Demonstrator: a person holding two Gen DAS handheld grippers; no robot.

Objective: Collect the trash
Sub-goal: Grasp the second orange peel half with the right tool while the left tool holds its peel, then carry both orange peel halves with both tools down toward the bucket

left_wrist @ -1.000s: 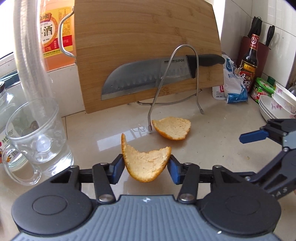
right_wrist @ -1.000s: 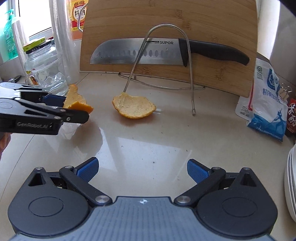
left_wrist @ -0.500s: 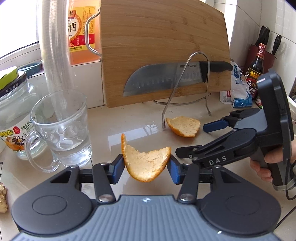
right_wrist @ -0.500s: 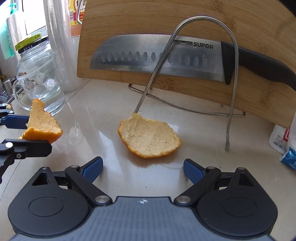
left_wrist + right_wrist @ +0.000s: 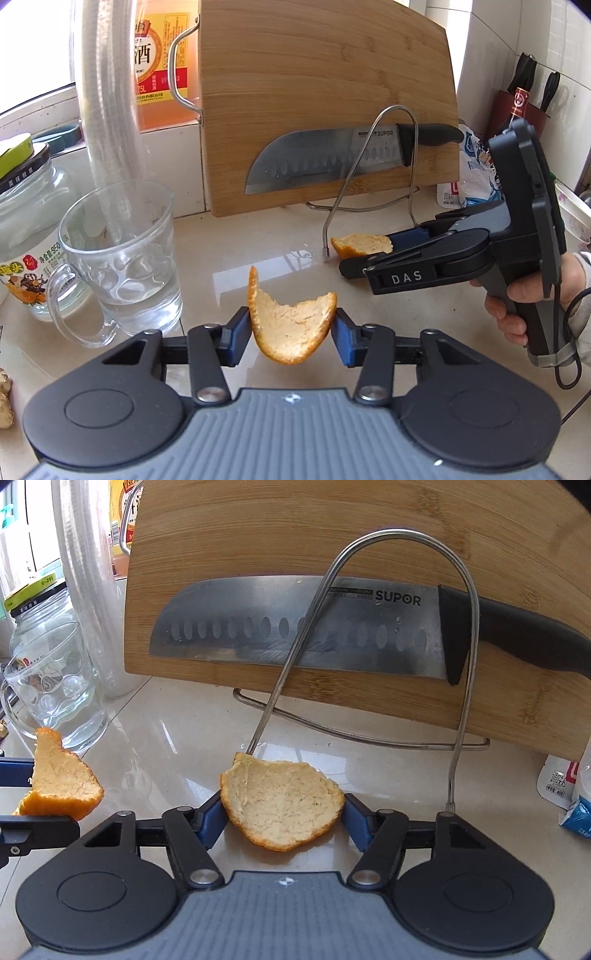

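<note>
Left gripper [image 5: 293, 330]: clamped on first peel [image 5: 291, 326], pith side to camera, lifted clear of counter [image 5: 240, 240]. Blue pads [image 5: 236, 332] pressed to both edges of peel.

Right gripper [image 5: 282, 818]: jaws just been closing; second peel [image 5: 282, 805] between them, lying on counter. Pads at or against its two edges; firm pinch not certain. Held in a hand [image 5: 524, 299], seen at right from left wrist view; side arm lettered "DAS".

Second peel: just in front of wire rack [image 5: 458, 686] foot, near tip of rack's left leg. Board [image 5: 332, 535] propped upright close behind, closing off the back. Knife [image 5: 295, 627] resting across board behind wire loop, blade marked "SUPOR", black handle to right.

Left side: glass mug [image 5: 118, 254] near left gripper, jar [image 5: 26, 225] behind it with yellow-green lid and printed label, partly legible "950". Clear ribbed tube [image 5: 107, 110] rising behind mug. Bottle [image 5: 159, 66] with orange-and-yellow label in large Chinese characters, "75L" readable.

Right side: white-and-blue bag [image 5: 576, 790] at counter edge of view; text too small to read.

Open counter: bare strip between mug and second peel, and in front of both grippers.
</note>
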